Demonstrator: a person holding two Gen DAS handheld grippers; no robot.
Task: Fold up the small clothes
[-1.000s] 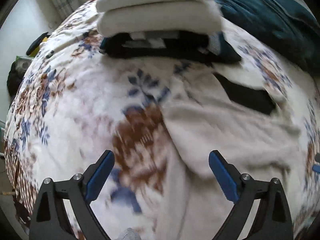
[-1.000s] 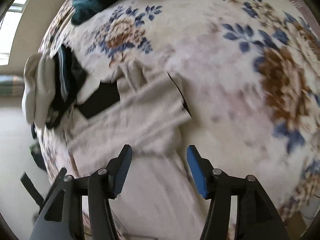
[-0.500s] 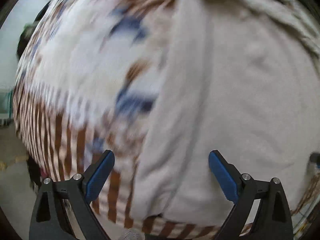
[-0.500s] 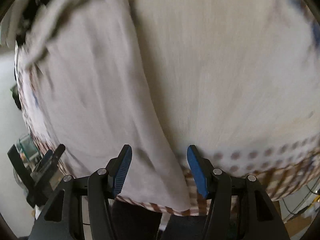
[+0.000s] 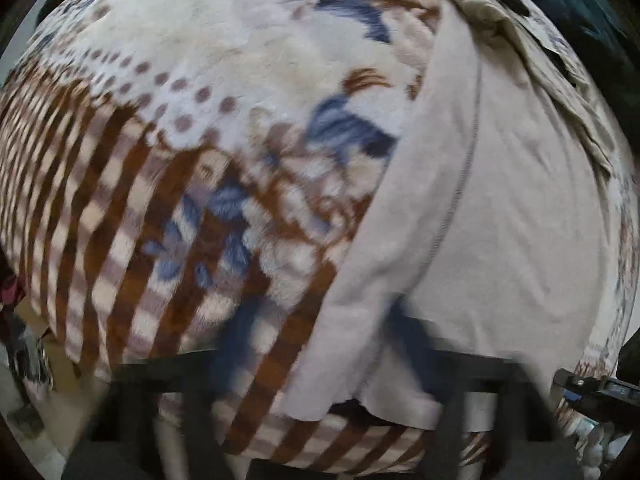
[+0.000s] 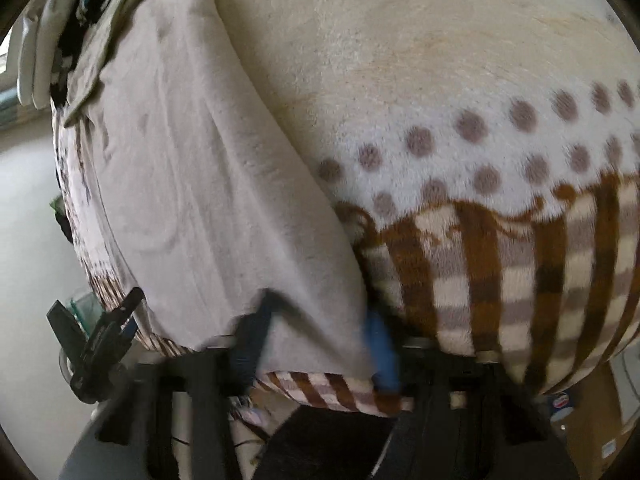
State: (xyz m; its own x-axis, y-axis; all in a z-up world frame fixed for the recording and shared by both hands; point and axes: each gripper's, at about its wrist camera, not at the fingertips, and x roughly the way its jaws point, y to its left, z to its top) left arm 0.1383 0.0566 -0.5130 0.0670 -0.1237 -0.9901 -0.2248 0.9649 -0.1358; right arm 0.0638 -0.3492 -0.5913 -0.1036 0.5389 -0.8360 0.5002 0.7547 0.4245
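A beige garment (image 5: 492, 208) lies flat on the patterned blanket (image 5: 208, 128), its hem at the near edge of the bed. My left gripper (image 5: 320, 364) is blurred at the hem's left corner; its blue pads (image 5: 404, 332) look spread, one behind the cloth. In the right wrist view the same garment (image 6: 192, 184) runs away from me. My right gripper (image 6: 316, 344) straddles the hem's right corner, with one blue pad (image 6: 382, 360) at the cloth's edge. The jaws stand apart.
The blanket's brown striped border (image 6: 520, 280) hangs over the bed edge. Folded white items (image 6: 34, 60) and dark clothes (image 6: 76, 28) lie at the far end. A dark teal blanket (image 5: 576, 4) lies far right. The other gripper (image 6: 96, 344) shows at lower left.
Both grippers have dropped from above the bed down to the garment's near hem at the bed edge. Both now sit at the hem's corners.
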